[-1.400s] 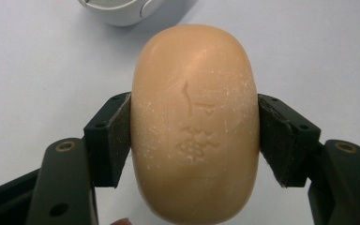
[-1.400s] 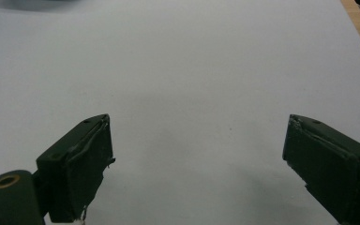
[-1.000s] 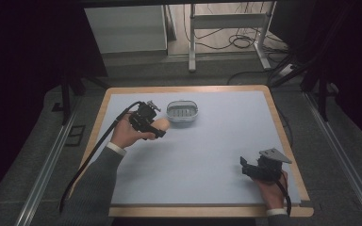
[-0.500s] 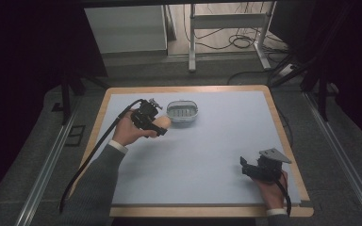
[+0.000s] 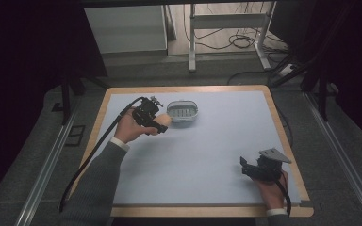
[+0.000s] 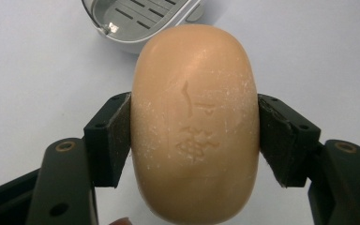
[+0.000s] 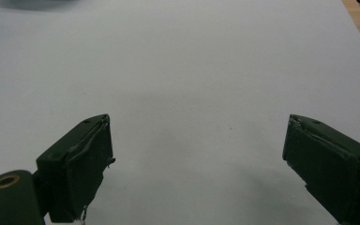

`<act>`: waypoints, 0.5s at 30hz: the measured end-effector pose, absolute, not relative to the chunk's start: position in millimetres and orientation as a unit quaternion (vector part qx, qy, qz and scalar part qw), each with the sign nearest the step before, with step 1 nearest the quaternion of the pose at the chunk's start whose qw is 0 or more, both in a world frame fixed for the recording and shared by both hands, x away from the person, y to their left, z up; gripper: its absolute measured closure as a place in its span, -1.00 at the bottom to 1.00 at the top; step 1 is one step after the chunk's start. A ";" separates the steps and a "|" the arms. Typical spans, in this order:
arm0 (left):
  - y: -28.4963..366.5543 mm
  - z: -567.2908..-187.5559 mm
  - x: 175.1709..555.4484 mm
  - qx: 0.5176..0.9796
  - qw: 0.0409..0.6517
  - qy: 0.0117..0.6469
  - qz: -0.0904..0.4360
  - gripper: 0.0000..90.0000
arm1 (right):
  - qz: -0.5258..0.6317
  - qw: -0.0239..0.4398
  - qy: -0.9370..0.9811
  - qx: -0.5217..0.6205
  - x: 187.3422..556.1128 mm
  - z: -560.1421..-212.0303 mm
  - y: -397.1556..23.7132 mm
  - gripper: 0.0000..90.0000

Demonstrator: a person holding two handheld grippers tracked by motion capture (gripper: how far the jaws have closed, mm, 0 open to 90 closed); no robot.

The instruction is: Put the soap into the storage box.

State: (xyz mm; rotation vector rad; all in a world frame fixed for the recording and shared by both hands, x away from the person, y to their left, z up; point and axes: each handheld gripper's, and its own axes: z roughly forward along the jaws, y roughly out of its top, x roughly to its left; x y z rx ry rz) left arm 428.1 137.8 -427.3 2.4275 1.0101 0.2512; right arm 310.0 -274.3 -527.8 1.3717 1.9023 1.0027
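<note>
Soap [image 6: 194,122], clamped in the left gripper [image 5: 153,120], hangs just beside the soap dish [image 5: 182,112] on the pale blue table [image 5: 207,150]; right gripper [image 5: 257,168], well apart, gapes empty. Dark room, floor cables [image 5: 235,42] beyond.

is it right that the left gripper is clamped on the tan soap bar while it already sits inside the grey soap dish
Not quite. The left gripper is clamped on the soap bar, but the bar is not in the soap dish; it is held short of it, as the left gripper view shows.
</note>
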 end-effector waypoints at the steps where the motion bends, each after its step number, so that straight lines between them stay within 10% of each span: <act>1: 137.0 -427.9 428.3 0.887 0.253 0.375 0.091 -0.28 | 0.376 0.291 0.713 0.515 310.0 -527.7 -274.3 -0.81; 15: 132.7 -432.7 445.4 0.888 0.248 0.378 0.087 -0.28 | 0.376 0.291 0.713 0.515 310.0 -527.8 -274.1 -0.81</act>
